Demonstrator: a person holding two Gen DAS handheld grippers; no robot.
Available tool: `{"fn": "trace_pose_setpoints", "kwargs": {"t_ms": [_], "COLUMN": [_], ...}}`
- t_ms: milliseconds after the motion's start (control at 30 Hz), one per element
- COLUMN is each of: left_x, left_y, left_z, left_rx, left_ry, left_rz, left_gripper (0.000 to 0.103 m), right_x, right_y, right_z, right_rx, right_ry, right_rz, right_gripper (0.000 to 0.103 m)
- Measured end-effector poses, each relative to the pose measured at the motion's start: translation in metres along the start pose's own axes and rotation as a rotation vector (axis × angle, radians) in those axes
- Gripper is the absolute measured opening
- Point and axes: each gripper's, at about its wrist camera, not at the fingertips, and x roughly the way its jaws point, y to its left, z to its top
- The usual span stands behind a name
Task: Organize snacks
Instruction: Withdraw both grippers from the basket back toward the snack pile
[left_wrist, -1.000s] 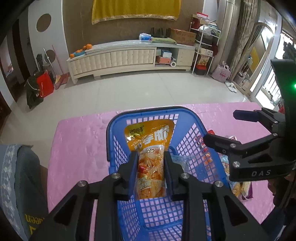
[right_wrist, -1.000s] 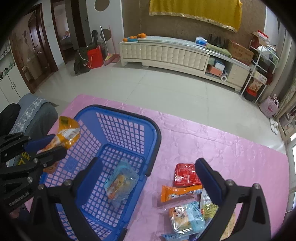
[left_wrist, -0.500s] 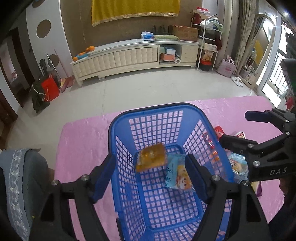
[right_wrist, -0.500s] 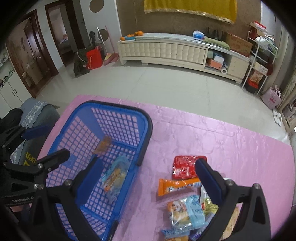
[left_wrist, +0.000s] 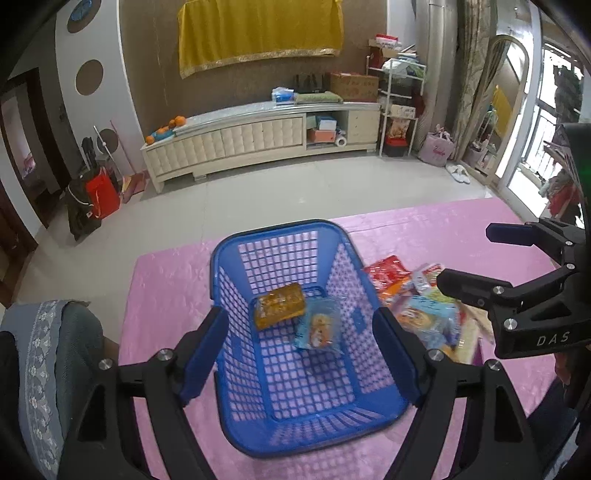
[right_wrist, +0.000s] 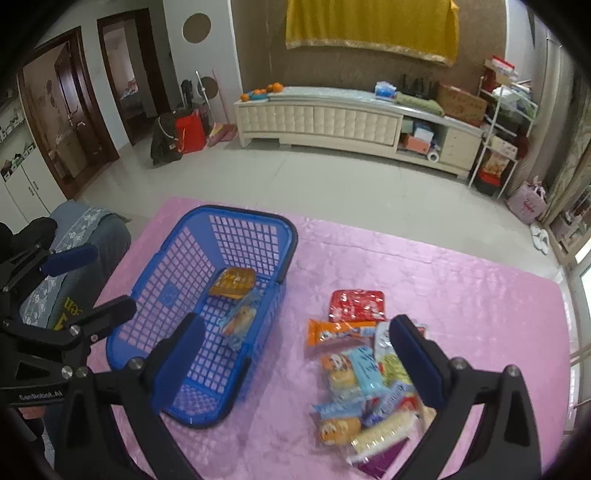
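A blue plastic basket stands on the pink tablecloth. Inside it lie an orange snack packet and a light blue packet. My left gripper hovers above the basket's near end. Its jaws are opening, with nothing held between them. To the right of the basket lies a pile of several snack packets, with a red packet at its far edge. My right gripper hangs open above the gap between basket and pile, empty.
A grey cushioned seat stands against the table's left edge. Beyond the table's far edge are a tiled floor and a long white cabinet. Bare pink cloth stretches right of the pile and behind it.
My left gripper was shut on the orange packet; it opened, and the packet dropped into the basket beside the blue one. Both grippers drew back and rose.
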Motion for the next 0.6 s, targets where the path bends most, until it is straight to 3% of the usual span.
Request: {"fn": "trace_pose_setpoints", "kwargs": {"t_ms": [300, 600], "left_x": [-0.031, -0.012], "left_y": [-0.058, -0.125], "left_z": [-0.012, -0.033], "left_rx": [0.069, 0.157], "left_ry": [-0.032, 0.006], "left_rz": [-0.032, -0.099], "left_gripper": [0.083, 0.083], "right_x": [-0.047, -0.063], "right_y": [-0.026, -0.076], "right_z": [-0.037, -0.090], "right_rx": [0.032, 0.115], "right_ry": [-0.017, 0.014], "right_rz": [-0.026, -0.078], "right_gripper": [0.101, 0.101]}}
